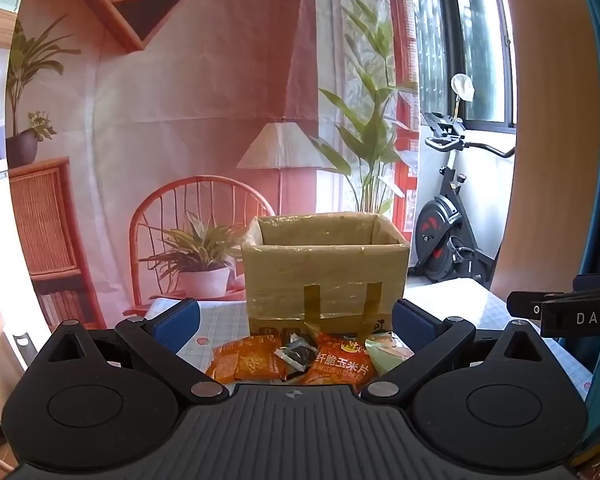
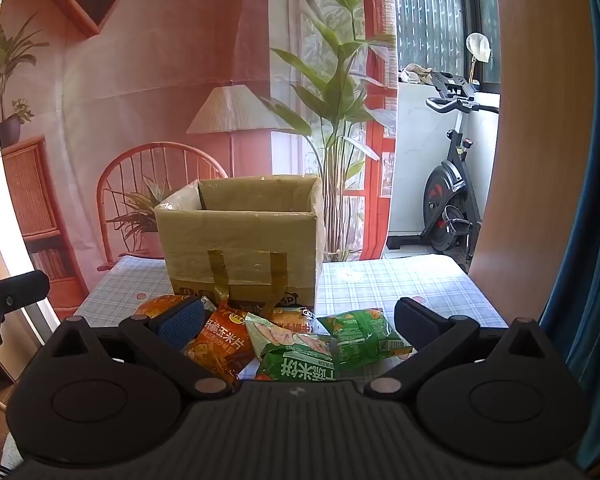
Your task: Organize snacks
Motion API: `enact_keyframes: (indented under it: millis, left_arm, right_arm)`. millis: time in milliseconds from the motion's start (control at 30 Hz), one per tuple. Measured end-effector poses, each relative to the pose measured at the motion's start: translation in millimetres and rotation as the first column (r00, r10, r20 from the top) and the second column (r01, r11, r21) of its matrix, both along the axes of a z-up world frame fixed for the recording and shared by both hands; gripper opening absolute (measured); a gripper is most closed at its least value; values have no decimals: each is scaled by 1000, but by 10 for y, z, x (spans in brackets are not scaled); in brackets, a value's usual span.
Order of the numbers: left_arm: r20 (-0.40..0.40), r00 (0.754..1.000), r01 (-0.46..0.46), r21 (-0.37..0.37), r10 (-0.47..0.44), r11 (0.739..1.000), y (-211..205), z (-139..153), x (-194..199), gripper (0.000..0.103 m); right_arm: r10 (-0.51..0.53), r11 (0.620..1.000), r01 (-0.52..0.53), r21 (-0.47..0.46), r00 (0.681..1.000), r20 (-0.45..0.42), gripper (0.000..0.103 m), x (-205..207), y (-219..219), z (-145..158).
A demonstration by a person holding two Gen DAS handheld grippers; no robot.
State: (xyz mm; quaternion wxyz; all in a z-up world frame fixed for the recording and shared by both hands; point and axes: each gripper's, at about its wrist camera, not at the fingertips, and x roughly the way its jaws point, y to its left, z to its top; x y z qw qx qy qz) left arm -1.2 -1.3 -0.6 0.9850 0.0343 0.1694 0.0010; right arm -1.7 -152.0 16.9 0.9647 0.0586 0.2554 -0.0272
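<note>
An open cardboard box (image 1: pixel 324 276) patched with tape stands on the checked tablecloth; it also shows in the right wrist view (image 2: pixel 240 248). A pile of snack packets lies in front of it: orange packets (image 1: pixel 246 362), a small dark packet (image 1: pixel 296 354), an orange corn-chip packet (image 2: pixel 222 344) and green packets (image 2: pixel 356 336). My left gripper (image 1: pixel 296 326) is open and empty, above and just short of the pile. My right gripper (image 2: pixel 296 324) is open and empty, its fingers either side of the packets.
The table (image 2: pixel 400 288) is covered with a pale checked cloth. A printed room backdrop (image 1: pixel 180 120) hangs behind it. An exercise bike (image 2: pixel 456 192) stands at the back right by the window. A blue curtain (image 2: pixel 580 240) hangs at the right.
</note>
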Motion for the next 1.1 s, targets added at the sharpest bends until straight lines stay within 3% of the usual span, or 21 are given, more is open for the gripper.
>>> enact_keyframes:
  millis: [1100]
  left_arm:
    - [-7, 1000, -5, -19, 5, 1000, 4, 42, 13, 103]
  right_arm:
    - [2, 1000, -2, -6, 1000, 19, 103, -24, 4, 6]
